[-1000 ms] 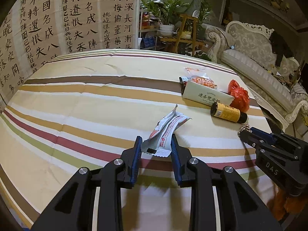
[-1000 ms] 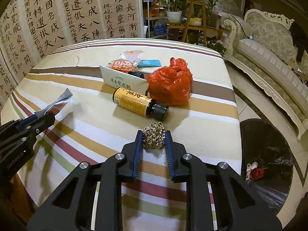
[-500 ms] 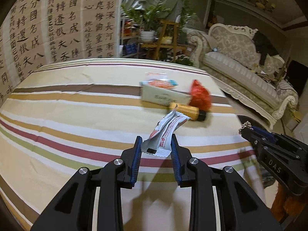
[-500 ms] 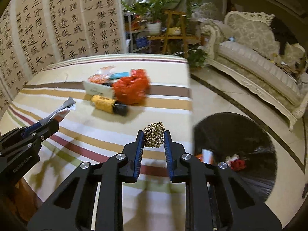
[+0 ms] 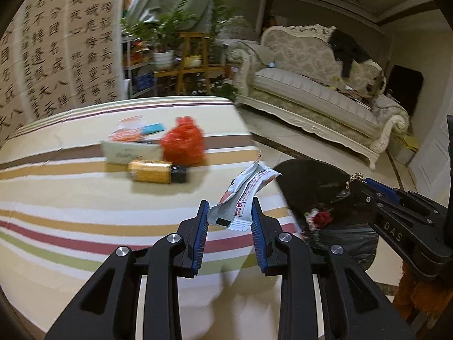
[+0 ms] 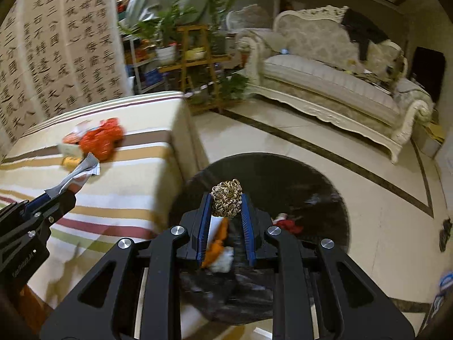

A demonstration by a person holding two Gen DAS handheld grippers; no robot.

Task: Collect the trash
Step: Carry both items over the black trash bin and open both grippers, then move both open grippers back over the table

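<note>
My right gripper (image 6: 226, 212) is clamped on a wad of golden metal scourer (image 6: 226, 201), held above the black-lined trash bin (image 6: 311, 187) on the floor. My left gripper (image 5: 230, 221) pinches the bottom edge of an empty snack wrapper (image 5: 243, 195), hanging over the table (image 5: 85, 204) edge beside the bin. I judge both loads feather-light: the scourer springy and snag-prone, the wrapper slick, limp film best held by its crimped seam. On the striped cloth remain a red plastic bag (image 5: 183, 141), an amber bottle (image 5: 154, 171), a pale box (image 5: 128, 153) and other packets.
</note>
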